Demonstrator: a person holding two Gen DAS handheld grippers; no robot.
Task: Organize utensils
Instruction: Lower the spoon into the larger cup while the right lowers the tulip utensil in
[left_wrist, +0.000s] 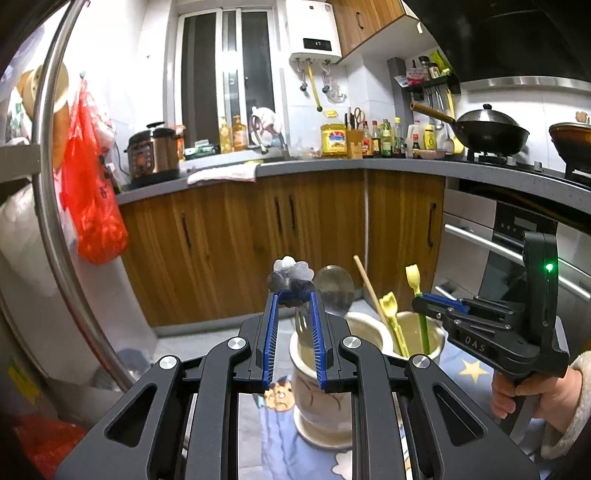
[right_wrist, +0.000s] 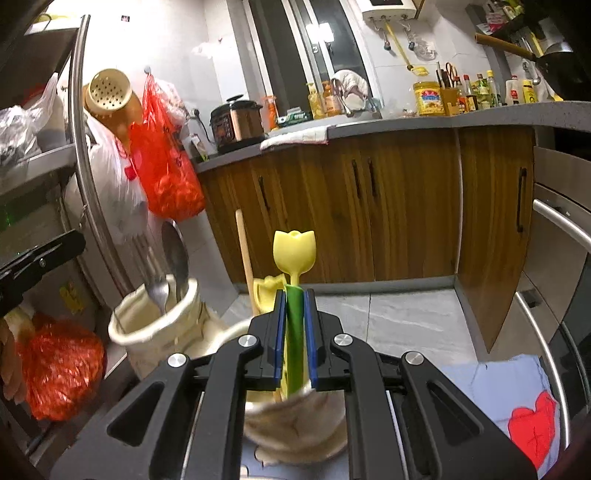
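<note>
In the left wrist view my left gripper (left_wrist: 292, 295) is shut on a metal utensil with a flower-shaped end (left_wrist: 291, 275), just above a cream ceramic cup (left_wrist: 321, 406). Fork tines (left_wrist: 301, 323) show between the fingers, and a big metal spoon (left_wrist: 334, 288) stands in that cup. My right gripper (right_wrist: 294, 295) is shut on the green stem of a yellow tulip-topped utensil (right_wrist: 294, 254), with its lower end inside a second cream cup (right_wrist: 295, 428). That cup also holds another yellow utensil (right_wrist: 267, 291) and a wooden stick (right_wrist: 243, 251). The right gripper (left_wrist: 421, 299) also appears in the left wrist view.
The cups stand on a blue cloth with star prints (left_wrist: 472, 369). A curved steel rail (left_wrist: 48, 184) and a red plastic bag (left_wrist: 92, 192) are to the left. Wooden cabinets (left_wrist: 314, 229) lie ahead, an oven front (left_wrist: 498, 251) to the right. A hand (left_wrist: 528, 395) grips the right tool.
</note>
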